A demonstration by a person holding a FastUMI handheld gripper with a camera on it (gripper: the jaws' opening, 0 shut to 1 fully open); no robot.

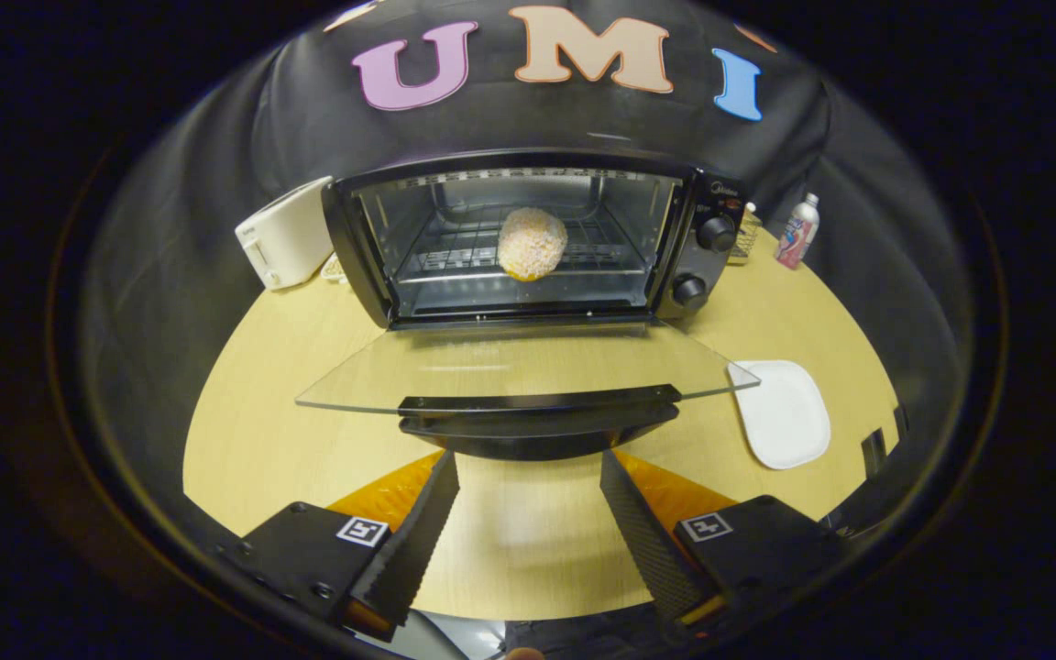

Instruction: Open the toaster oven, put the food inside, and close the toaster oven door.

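Single fisheye camera rides on gripper point(528, 477), above and behind fingers. Faces forward and slightly downward along fingers, which sit spread apart, holding nothing. Close range: toaster oven door point(528, 371) lowered just ahead of fingertips, toaster oven point(537, 238) cavity squarely beyond, wooden table point(244, 412) below.
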